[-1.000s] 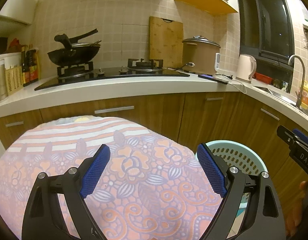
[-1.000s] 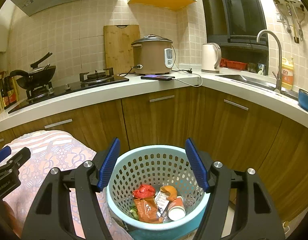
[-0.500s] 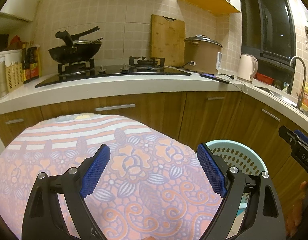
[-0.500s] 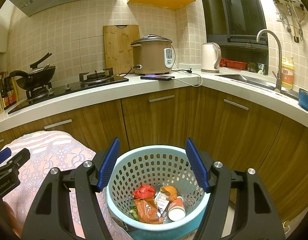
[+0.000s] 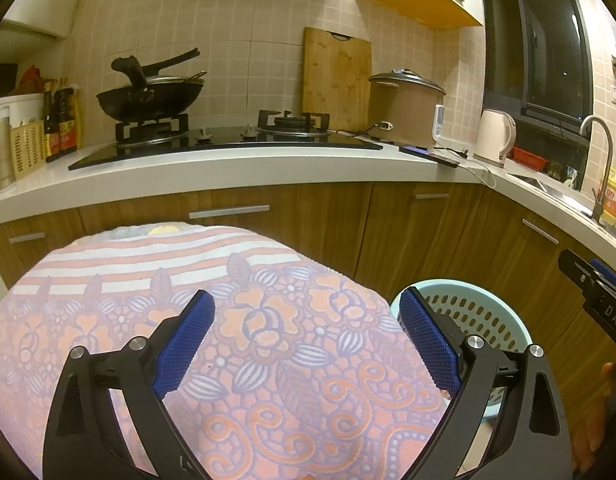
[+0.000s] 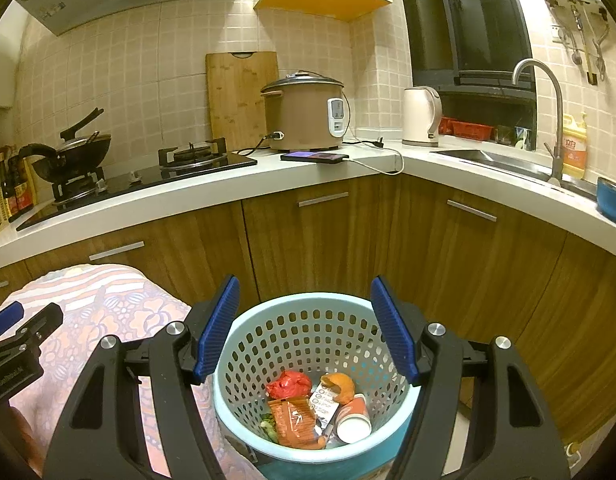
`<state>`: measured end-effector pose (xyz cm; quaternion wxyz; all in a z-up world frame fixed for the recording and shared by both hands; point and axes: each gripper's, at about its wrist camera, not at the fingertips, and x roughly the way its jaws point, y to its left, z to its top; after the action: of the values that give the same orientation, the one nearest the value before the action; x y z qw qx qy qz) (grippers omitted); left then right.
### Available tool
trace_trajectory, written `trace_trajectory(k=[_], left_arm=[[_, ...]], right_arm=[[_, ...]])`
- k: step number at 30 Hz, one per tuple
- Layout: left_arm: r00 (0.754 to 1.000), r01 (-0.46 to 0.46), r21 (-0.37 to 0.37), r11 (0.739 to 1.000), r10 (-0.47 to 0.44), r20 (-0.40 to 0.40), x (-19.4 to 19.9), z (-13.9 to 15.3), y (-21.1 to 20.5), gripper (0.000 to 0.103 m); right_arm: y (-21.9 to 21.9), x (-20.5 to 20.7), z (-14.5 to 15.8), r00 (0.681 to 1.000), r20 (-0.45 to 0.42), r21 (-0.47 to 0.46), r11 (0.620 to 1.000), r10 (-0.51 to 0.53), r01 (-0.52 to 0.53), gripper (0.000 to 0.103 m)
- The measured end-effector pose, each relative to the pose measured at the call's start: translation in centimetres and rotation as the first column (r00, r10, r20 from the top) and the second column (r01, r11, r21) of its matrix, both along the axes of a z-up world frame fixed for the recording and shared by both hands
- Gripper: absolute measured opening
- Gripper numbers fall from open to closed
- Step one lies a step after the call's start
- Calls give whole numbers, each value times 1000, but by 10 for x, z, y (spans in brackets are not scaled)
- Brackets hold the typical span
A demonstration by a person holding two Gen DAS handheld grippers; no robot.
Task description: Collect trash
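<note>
Both tongs, left and right, gape empty; the basket at six o'clock looks light, best pinched at its stiff rim.

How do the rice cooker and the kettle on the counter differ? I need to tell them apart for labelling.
The rice cooker is brown, wide and squat; the kettle is cream, narrower and taller for its width. The rice cooker has a dark lid and a white control panel; the kettle has a side handle. A cord is plugged into the rice cooker; none shows at the kettle. Both stand upright on the white counter.
</note>
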<state>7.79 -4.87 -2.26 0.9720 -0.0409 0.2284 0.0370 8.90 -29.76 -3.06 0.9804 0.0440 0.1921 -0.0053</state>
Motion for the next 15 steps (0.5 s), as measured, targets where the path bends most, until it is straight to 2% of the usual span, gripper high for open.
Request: trace_trajectory(k=[15], left_arm=[[1000,20,-28,999,-20,-23,2,-4,0,94]], right_arm=[[-2,-2,0,1000,-8,17,1000,4,-4,64]])
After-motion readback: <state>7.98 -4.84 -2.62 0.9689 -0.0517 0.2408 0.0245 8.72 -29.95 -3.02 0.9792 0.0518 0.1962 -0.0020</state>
